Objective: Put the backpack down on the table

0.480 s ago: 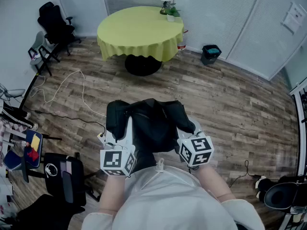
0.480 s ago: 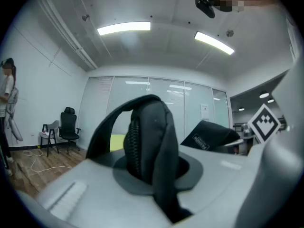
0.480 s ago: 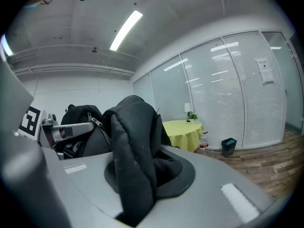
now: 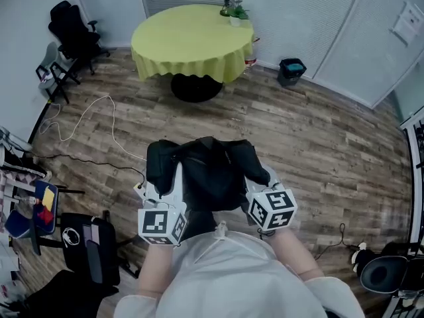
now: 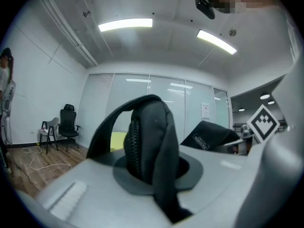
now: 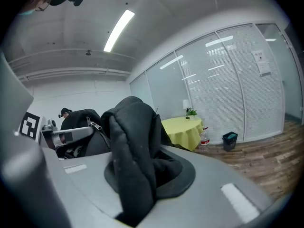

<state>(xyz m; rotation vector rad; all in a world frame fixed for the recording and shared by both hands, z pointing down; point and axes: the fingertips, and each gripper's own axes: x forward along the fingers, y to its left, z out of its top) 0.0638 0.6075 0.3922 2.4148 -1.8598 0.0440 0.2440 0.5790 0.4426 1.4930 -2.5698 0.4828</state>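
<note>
Left gripper [image 4: 161, 192] and right gripper [image 4: 260, 181] each clamp a fold of the black fabric backpack [image 4: 209, 171], held close to the person's chest.
The left jaws grip a zippered fold and the right jaws a thick padded one. The backpack hangs over the wooden plank floor [image 4: 318, 138], well apart from the round table with the yellow-green cloth [image 4: 189, 42]. Its lower end is hidden behind the marker cubes [image 4: 162, 225] and the person's pale shirt [image 4: 232, 277]. A small white-lettered label [image 5: 203, 139] on the fabric is too blurred to read, as is the paper sheet [image 4: 404, 24] on the wall.
</note>
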